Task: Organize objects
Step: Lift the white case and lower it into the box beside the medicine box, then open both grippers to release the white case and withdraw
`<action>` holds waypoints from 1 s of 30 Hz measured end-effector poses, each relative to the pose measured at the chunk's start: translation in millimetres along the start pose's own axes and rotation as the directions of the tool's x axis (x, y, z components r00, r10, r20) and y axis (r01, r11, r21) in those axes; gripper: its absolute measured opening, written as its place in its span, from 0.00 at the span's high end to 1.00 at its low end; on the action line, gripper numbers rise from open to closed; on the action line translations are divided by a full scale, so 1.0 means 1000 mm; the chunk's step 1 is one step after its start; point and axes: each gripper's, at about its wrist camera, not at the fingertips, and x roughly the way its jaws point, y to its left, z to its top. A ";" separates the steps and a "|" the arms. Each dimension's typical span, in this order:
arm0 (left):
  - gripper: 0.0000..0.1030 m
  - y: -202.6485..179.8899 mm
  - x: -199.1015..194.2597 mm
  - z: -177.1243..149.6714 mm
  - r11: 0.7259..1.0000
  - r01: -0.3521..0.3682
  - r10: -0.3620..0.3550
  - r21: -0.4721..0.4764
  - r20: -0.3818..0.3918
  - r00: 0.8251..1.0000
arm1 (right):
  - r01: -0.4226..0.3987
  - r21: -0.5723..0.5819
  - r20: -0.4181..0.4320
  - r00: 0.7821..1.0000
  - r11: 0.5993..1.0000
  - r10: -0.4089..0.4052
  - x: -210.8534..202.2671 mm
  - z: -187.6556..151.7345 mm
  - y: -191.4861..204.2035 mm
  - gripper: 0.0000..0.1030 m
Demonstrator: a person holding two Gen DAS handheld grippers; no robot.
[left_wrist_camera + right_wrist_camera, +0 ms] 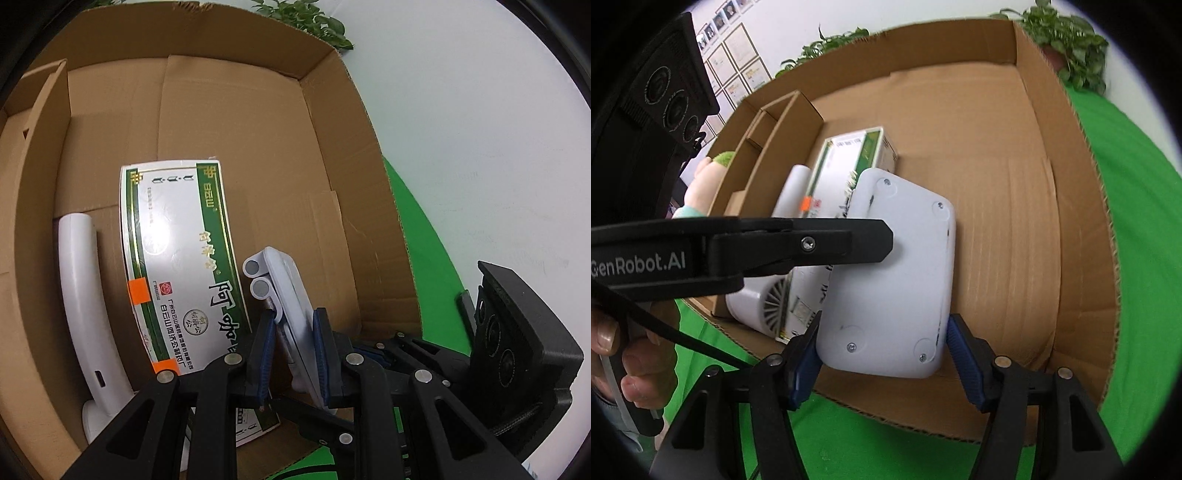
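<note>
A white flat device with folded antennas (291, 299) stands on edge inside the open cardboard box (332, 155). My left gripper (295, 354) is shut on its thin edge. In the right wrist view the same device (897, 280) shows its screwed underside. My right gripper (882, 365) straddles its near end, and the right pad stands a little off it. The left gripper (871, 243) reaches across from the left onto the device. A green and white medicine box (177, 273) lies beside it.
A white hair dryer (85, 295) lies along the cardboard box's left wall, also in the right wrist view (764, 299). A cardboard divider (768, 147) and a plush toy (701, 184) are at the left. Green cloth (1137, 221) surrounds the box (1034, 184). Potted plants (1067, 40) stand behind.
</note>
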 end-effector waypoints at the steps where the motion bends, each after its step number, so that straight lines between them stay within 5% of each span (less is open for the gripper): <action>1: 0.83 0.000 -0.001 -0.001 1.000 0.003 -0.003 -0.002 0.002 1.000 | -0.003 0.002 -0.004 1.000 1.000 0.003 0.003 -0.003 -0.005 0.40; 14: 0.84 -0.002 -0.017 -0.015 0.999 -0.049 0.049 0.018 0.021 0.999 | -0.052 0.034 -0.014 0.999 0.998 0.053 -0.001 -0.005 -0.012 0.37; 30: 0.84 0.005 -0.070 -0.032 0.996 -0.070 0.064 0.048 0.118 0.991 | 0.036 -0.046 -0.018 0.999 0.998 -0.037 -0.002 -0.011 0.001 0.44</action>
